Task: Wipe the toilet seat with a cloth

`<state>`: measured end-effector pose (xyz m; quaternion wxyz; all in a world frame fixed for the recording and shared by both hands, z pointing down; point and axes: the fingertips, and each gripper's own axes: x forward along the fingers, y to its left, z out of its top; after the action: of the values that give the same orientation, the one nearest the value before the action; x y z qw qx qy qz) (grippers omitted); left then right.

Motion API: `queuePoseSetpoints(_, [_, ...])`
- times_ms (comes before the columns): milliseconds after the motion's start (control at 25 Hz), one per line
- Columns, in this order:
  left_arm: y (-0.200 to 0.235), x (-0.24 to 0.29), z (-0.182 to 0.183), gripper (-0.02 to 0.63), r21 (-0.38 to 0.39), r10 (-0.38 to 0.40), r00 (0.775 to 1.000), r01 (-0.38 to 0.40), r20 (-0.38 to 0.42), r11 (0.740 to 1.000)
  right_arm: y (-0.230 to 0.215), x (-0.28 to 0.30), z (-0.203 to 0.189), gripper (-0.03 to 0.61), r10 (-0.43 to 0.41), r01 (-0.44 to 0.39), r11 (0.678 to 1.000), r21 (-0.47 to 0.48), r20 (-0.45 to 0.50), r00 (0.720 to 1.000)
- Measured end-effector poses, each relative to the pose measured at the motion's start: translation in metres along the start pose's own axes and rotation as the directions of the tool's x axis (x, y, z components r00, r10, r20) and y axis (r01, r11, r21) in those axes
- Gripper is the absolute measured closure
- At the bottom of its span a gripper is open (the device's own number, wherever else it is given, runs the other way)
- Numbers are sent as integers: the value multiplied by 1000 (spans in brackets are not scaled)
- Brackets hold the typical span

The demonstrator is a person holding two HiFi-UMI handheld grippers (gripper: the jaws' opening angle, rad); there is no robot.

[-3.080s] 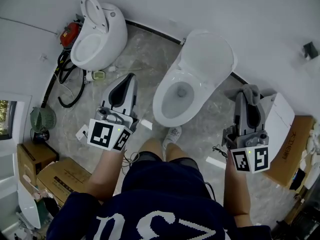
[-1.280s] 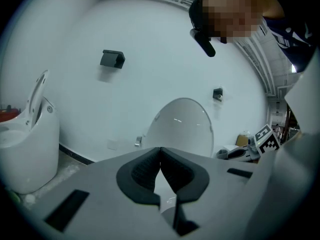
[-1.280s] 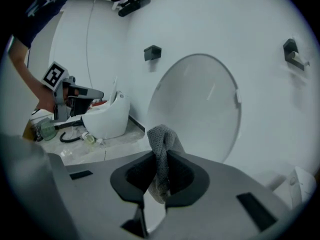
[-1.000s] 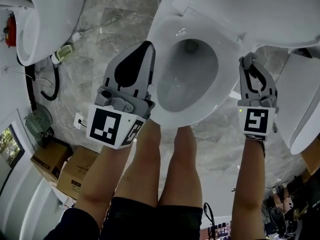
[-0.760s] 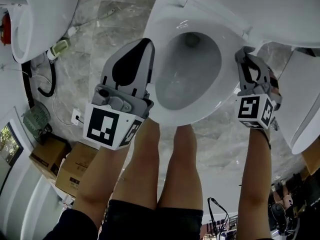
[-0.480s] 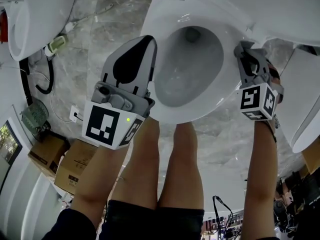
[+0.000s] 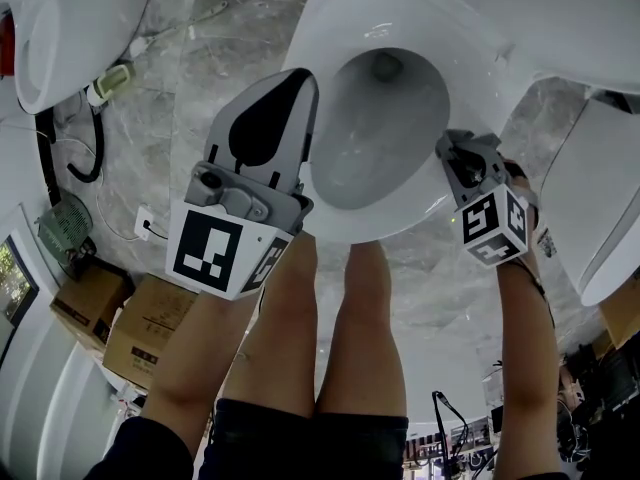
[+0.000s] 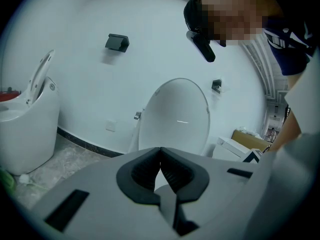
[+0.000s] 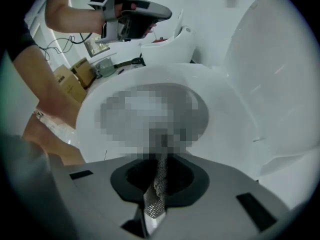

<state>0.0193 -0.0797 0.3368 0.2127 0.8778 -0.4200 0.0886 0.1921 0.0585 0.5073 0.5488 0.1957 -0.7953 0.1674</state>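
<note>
In the head view the white toilet seat rings the open bowl, with its lid standing upright against the wall. My right gripper rests low on the seat's front right rim. In the right gripper view it is shut on a strip of grey mesh cloth, which hangs between the jaws over the seat. My left gripper hovers off the seat's left side, shut with nothing in it. It also shows in the right gripper view as the left gripper held above the far rim.
A second toilet stands at the upper left, with a black hose and a small fan beside it. Cardboard boxes lie at the lower left. A white fixture is close on the right. The person's legs stand before the bowl.
The right gripper has slid from the seat's right side down and left along the rim toward the front. The left gripper has barely shifted. Earlier, the view closed in over the toilet.
</note>
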Motion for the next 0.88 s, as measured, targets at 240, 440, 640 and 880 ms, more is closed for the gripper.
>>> queuePoseSetpoints(240, [3, -6, 3, 594, 7, 0, 1000, 0, -1, 1000, -4, 5, 3, 515, 24, -24, 1000, -7, -3, 1000])
queuePoseSetpoints(440, [7, -10, 4, 594, 9, 10, 1000, -10, 0, 1000, -79, -4, 21, 517, -203, 206, 978, -37, 84, 976])
queuePoseSetpoints(640, [13, -15, 3, 594, 10, 20, 1000, -20, -5, 1000, -87, -10, 26, 517, -237, 238, 971, 1, 109, 965])
queuePoseSetpoints(880, [10, -18, 3, 594, 7, 19, 1000, -19, -8, 1000, 28, 19, 11, 518, 21, -20, 998, 54, -6, 1000])
